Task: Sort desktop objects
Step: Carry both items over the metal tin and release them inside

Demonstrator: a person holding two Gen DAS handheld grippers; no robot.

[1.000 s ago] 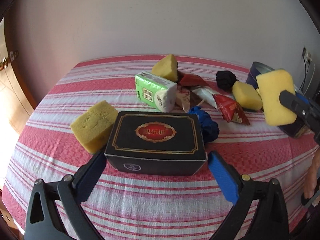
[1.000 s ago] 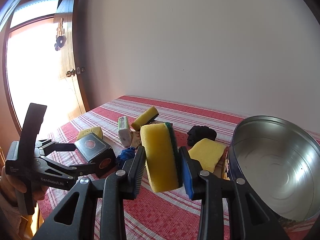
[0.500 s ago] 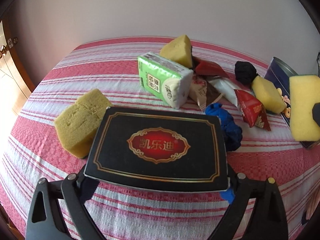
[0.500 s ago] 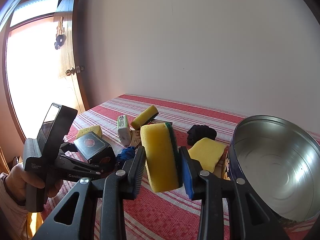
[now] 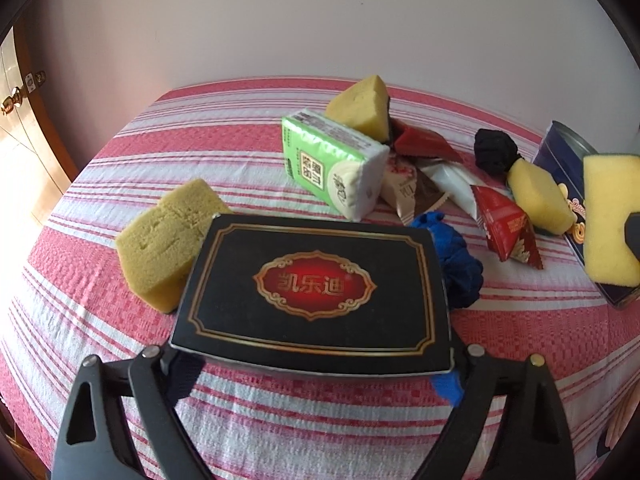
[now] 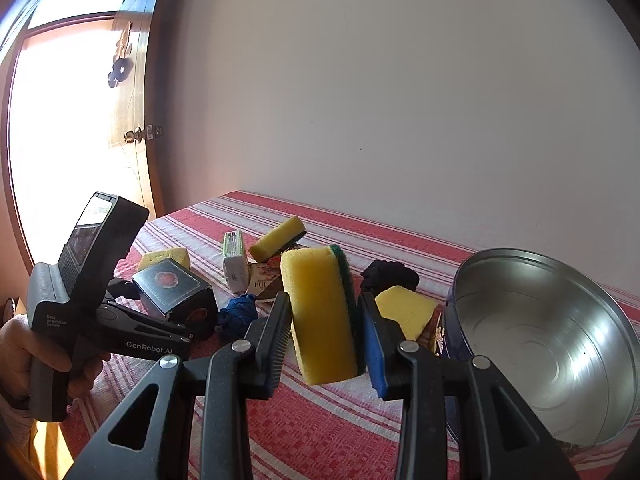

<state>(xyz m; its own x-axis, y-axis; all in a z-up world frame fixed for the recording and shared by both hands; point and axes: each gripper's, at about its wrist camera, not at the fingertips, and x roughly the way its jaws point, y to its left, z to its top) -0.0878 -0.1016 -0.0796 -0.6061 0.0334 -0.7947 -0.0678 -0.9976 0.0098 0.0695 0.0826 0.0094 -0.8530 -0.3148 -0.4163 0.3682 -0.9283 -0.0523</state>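
A black box (image 5: 312, 284) with a red and gold emblem lies on the striped tablecloth (image 5: 100, 300). My left gripper (image 5: 314, 364) reaches over it from the near side. Its jaws are closing, and the pads sit against the box's two ends, mostly hidden under the lid's edge. The right wrist view shows the same box (image 6: 172, 288) between that gripper's black fingers (image 6: 160, 330). My right gripper (image 6: 326, 320) is shut on a yellow sponge (image 6: 316, 300) with a green scouring side, held upright in the air left of an open round tin (image 6: 540, 340).
Behind the box lie a green tissue pack (image 5: 332, 164), three yellow sponges (image 5: 164, 236) (image 5: 360, 104) (image 5: 538, 200), a blue cloth ball (image 5: 460, 264), a black cloth ball (image 5: 494, 152) and red snack packets (image 5: 506, 224). A wooden door (image 6: 132, 120) stands left of the table.
My left gripper came forward and down over the black box, and its jaws narrowed onto the box's ends. The right gripper kept still with its sponge.
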